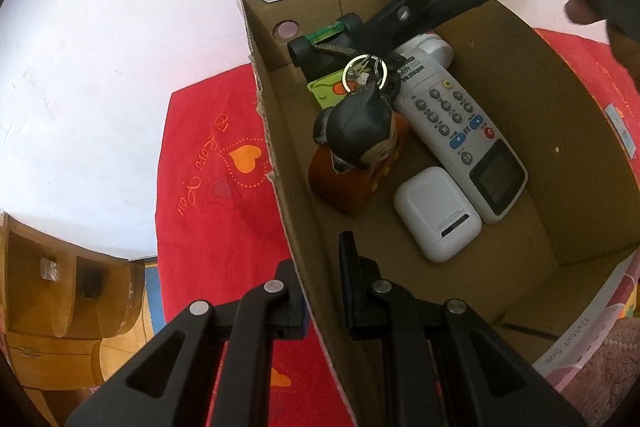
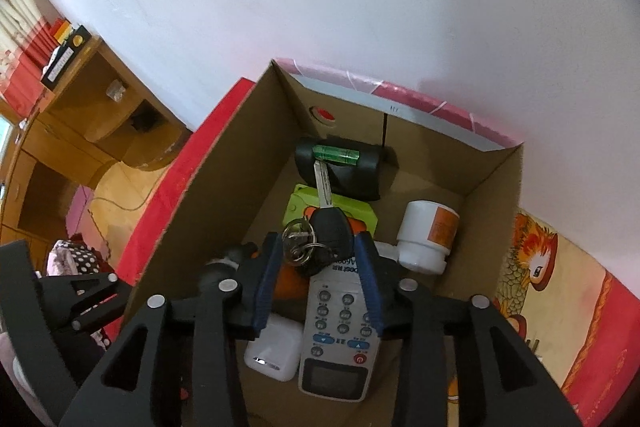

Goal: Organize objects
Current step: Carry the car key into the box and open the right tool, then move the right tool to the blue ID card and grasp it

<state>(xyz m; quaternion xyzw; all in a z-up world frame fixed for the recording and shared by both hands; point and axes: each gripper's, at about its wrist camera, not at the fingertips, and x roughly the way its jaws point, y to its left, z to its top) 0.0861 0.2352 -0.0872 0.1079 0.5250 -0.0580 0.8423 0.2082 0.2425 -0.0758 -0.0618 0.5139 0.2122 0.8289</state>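
- The car key [image 2: 329, 231] with its key ring [image 2: 298, 241] lies inside the cardboard box [image 2: 224, 195], on top of the objects there, its blade pointing to 12 o'clock toward a black block with a green vial [image 2: 338, 171].
- In the right wrist view the right gripper [image 2: 320, 269] straddles the key's black head; the blue pads [image 2: 267, 279] stand slightly apart from it on both sides, so the jaws are partly open and press on nothing.
- The left gripper [image 1: 322, 291] sits at 6 o'clock in its own view, nearly closed, pinching the box's near wall between its jaws.
- The white remote control [image 2: 340, 339] lies along the box floor at 6 o'clock of the key, its top end under the key's head.
- A white earbud case [image 2: 274, 351] lies just beside the remote, at 7 o'clock of the key.
- A white jar with an orange label [image 2: 430, 235] lies on its side at 3 o'clock of the key.
- A green carton [image 2: 304, 207] lies under the key blade.
- A dark-haired figurine [image 1: 360, 131] rests at 9 o'clock of the remote in the left wrist view.
- The box stands on a red cloth [image 1: 208, 163].
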